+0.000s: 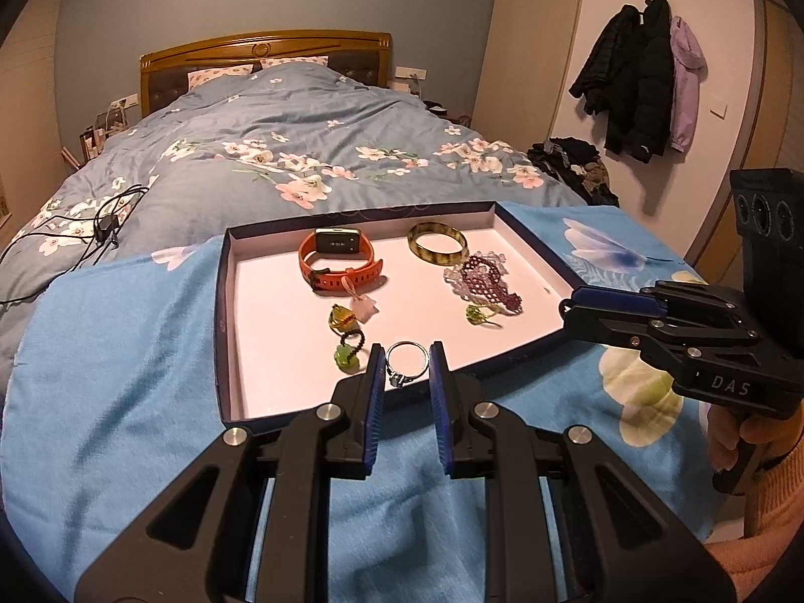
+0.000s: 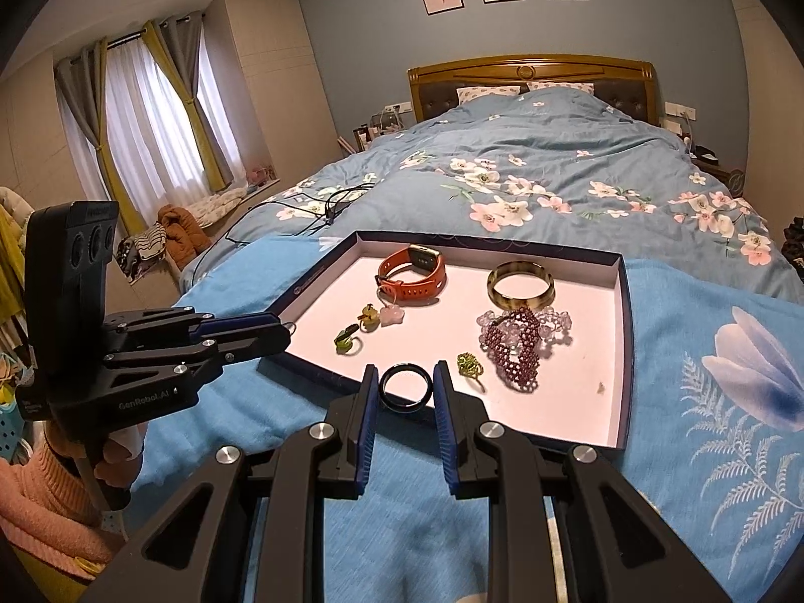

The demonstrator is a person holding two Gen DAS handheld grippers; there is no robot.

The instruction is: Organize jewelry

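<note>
Silver ring [image 1: 406, 363] sits between the pads of my left gripper [image 1: 407, 359], jaws drawn narrow across its band, over the near edge of the tray [image 1: 227, 311]; a small stone setting shows at the lower left of the band. My right gripper [image 2: 406, 386] is likewise narrow, clamped on a black ring [image 2: 406, 386] held by its outer rim, near the tray's near edge. Both rings I judge light, rigid and slick: metal or glazed bands that could pivot or pop out if the pads sit off-centre, so the hold belongs across the widest part, and on the silver one clear of the setting. Further in on the tray's pale floor: an orange watch [image 1: 337, 256] with a soft perforated strap, far left; a mottled green-brown bangle [image 1: 436, 243], hard and glossy, far right; a beaded purple bracelet [image 1: 485, 279] lying limp on a clear beaded piece, likely to sag and snag if lifted by one end. Small green trinkets [image 1: 346, 346] and a pink star charm [image 1: 366, 307] lie mid-tray, fiddly and probably fragile. The tray is a shallow dark-walled box lid resting on a blue floral blanket [image 1: 125, 352] spread over the foot of the bed [image 1: 281, 140], a soft, yielding support.
</note>
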